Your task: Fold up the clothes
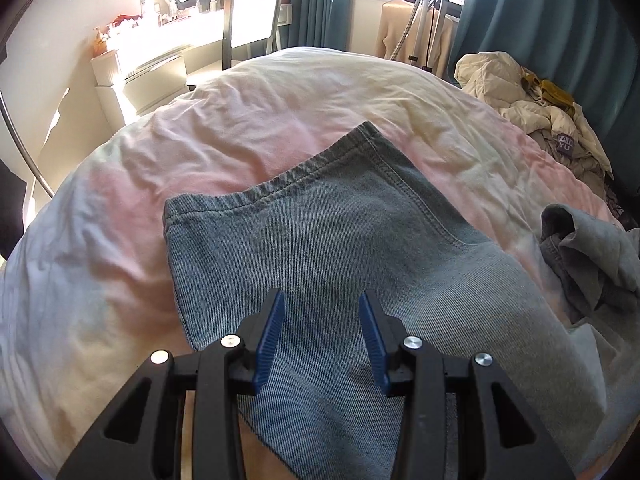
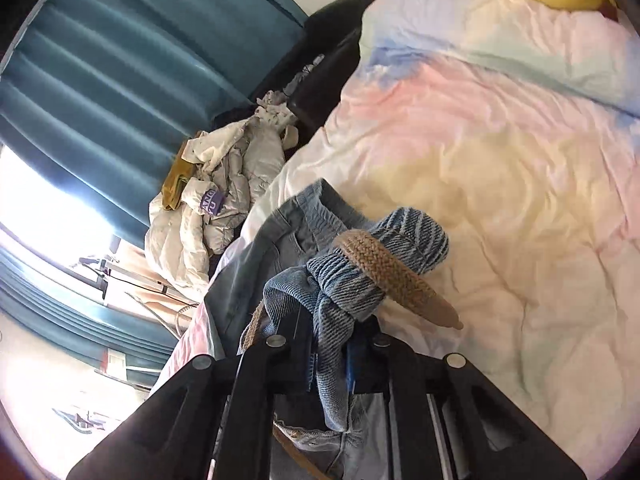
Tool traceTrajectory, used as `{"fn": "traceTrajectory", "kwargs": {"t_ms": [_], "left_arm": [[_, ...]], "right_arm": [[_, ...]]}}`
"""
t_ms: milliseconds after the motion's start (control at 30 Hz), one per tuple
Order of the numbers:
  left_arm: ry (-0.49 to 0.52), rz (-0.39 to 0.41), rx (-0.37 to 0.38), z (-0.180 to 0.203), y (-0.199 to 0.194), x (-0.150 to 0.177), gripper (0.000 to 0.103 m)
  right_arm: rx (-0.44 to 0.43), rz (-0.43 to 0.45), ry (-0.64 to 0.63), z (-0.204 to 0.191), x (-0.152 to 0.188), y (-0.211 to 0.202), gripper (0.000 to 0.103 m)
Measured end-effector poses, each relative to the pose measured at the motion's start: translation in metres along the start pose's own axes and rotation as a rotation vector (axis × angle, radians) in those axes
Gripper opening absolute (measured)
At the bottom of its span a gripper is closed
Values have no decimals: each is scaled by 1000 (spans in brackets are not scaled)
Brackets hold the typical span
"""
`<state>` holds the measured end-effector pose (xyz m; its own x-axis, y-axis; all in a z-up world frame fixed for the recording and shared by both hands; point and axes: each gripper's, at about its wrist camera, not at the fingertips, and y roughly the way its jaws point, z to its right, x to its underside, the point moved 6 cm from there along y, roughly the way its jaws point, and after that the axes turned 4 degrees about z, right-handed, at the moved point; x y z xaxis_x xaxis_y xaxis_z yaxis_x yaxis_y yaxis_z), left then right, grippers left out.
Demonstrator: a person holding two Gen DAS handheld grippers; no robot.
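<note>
Two hand-held grippers: my right (image 2: pixel 344 356) pinches bunched jeans (image 1: pixel 320 248) waistband, heavy, limp; left (image 1: pixel 322 332) spread, empty, hem at 12 o'clock.

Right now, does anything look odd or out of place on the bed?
Yes. The right gripper is shut on a bunched wad of the jeans, with the woven belt still threaded and sticking out. The left gripper hangs open over the flat denim.

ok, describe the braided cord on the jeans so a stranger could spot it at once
Start at the pastel duvet on the bed, then find the bunched denim jeans clamped in the right gripper. The braided cord drapes over that bunch: tan, woven, with a smooth tapered tip, unlike the blue denim.
</note>
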<state>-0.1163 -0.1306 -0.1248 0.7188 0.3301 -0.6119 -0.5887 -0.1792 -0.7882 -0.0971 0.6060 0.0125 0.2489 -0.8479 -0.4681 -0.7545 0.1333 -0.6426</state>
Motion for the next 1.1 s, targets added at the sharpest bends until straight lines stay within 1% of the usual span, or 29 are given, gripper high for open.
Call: {"fn": "traceTrajectory", "kwargs": {"t_ms": [133, 200, 267, 367, 467, 533, 567, 600, 633, 667, 733, 800, 867, 900, 1000, 1033, 1100], "left_arm": [[25, -41, -26, 2, 9, 8, 40], [34, -49, -38, 3, 13, 10, 40], [42, -54, -48, 3, 15, 10, 40], [59, -52, -64, 6, 18, 11, 40], [77, -47, -81, 8, 19, 12, 40], [84, -45, -89, 10, 19, 12, 40], [85, -45, -91, 10, 18, 12, 40], [85, -45, -93, 10, 18, 12, 40], [85, -44, -94, 11, 17, 12, 40], [84, -45, -95, 11, 17, 12, 40], [85, -47, -100, 12, 17, 12, 40], [92, -43, -105, 14, 16, 12, 40], [101, -41, -115, 16, 16, 12, 40], [104, -40, -120, 17, 16, 12, 40], [108, -37, -127, 18, 16, 11, 40], [107, -36, -128, 18, 15, 11, 40], [104, -36, -133, 18, 15, 10, 40]], "right_arm": [[-60, 86, -103, -2, -18, -15, 10], [-62, 115, -141, 11, -14, -15, 10], [-22, 91, -129, 42, -4, -3, 10], [44, 3, -66, 105, 28, 22, 10], [65, -71, -41, 151, 61, 43, 11], [44, -121, -11, 171, 76, 48, 14], [21, -140, 10, 178, 80, 47, 18], [-3, -159, 31, 185, 83, 46, 19], [-38, -171, 46, 190, 85, 42, 22], [-61, -177, 60, 196, 84, 37, 31], [-93, -175, 93, 207, 80, 26, 41], [-129, -163, 142, 218, 72, 17, 43], [-171, -164, 212, 226, 64, 16, 49], [-189, -167, 242, 230, 60, 18, 49], [-207, -190, 259, 227, 53, 32, 50], [-212, -193, 287, 227, 52, 38, 50], [-204, -192, 331, 226, 52, 51, 50]]}}
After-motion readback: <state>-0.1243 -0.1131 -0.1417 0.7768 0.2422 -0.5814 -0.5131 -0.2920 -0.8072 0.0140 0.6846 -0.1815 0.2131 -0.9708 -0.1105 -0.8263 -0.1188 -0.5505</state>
